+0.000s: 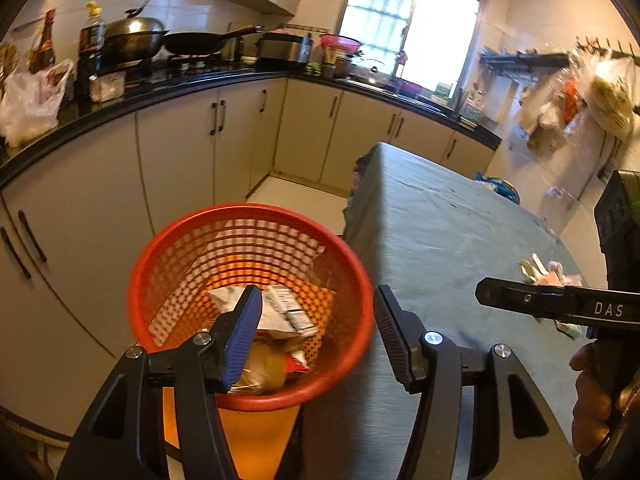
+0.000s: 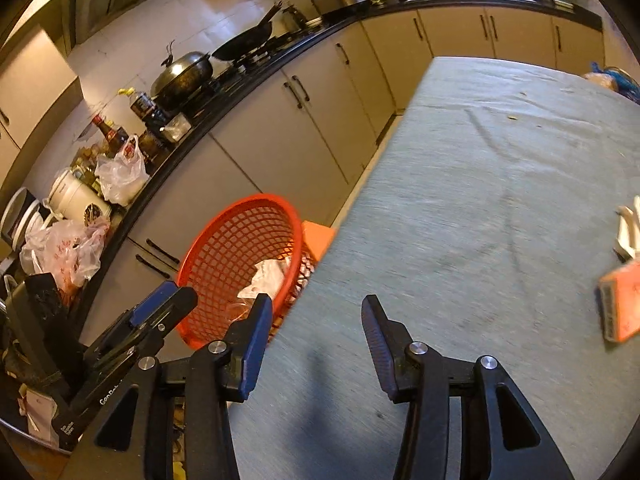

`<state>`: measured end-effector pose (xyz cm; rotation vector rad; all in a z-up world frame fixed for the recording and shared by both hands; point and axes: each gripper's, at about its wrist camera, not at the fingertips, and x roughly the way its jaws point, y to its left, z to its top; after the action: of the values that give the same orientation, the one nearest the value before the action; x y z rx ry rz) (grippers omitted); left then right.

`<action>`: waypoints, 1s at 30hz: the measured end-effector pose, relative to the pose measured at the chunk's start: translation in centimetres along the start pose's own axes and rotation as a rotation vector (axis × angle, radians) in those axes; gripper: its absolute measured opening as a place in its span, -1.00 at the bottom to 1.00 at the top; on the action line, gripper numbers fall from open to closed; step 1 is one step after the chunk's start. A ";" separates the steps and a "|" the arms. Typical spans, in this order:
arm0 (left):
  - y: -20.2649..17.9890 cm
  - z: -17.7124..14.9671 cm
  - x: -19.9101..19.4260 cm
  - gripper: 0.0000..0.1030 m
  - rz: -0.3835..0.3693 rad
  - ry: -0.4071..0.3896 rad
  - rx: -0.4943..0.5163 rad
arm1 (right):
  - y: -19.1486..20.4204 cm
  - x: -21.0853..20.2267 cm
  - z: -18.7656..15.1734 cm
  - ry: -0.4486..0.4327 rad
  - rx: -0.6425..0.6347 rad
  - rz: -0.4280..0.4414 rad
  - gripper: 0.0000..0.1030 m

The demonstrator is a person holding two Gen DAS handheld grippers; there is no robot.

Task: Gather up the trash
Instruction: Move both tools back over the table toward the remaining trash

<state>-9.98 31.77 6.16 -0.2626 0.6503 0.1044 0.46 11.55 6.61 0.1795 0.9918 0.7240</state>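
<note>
Both the left gripper (image 1: pixel 318 320) and right gripper (image 2: pixel 316 330) spread their fingers wide, empty; the red mesh plastic basket (image 1: pixel 344 264) holds crumpled wrappers (image 1: pixel 280 312), partly hidden.

The left wrist view looks down along its fingers, close above the basket (image 1: pixel 248 304) at the table (image 1: pixel 452 240) edge, facing the window (image 1: pixel 412 28). The right wrist view sits low over the table (image 2: pixel 500 200), tilted, facing the same way. Both share the basket (image 2: pixel 236 260), table, counter (image 1: pixel 168 88) and cabinets (image 2: pixel 320 128).
</note>
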 end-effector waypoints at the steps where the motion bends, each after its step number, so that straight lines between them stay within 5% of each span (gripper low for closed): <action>1: -0.7 0.0 0.0 0.11 -0.006 0.002 0.011 | -0.6 -0.8 -0.2 -0.012 0.009 -0.002 -0.02; 12: -8.1 -0.4 1.2 0.19 -0.067 0.048 0.147 | -9.3 -8.4 -2.5 -0.112 0.125 -0.040 -0.02; 19: -13.7 -1.4 2.4 0.22 -0.133 0.100 0.248 | -19.1 -15.4 -3.1 -0.196 0.236 -0.191 0.13; 25: -19.0 -2.2 3.4 0.26 -0.200 0.151 0.356 | -26.1 -16.5 -2.2 -0.162 0.316 -0.225 0.16; 30: -21.8 -1.9 4.1 0.33 -0.250 0.174 0.412 | -28.6 -15.1 -2.6 -0.084 0.337 -0.127 0.16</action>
<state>-3.97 10.38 6.72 0.0478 0.7894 -0.2934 6.80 -20.02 2.84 0.4333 1.0303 0.4261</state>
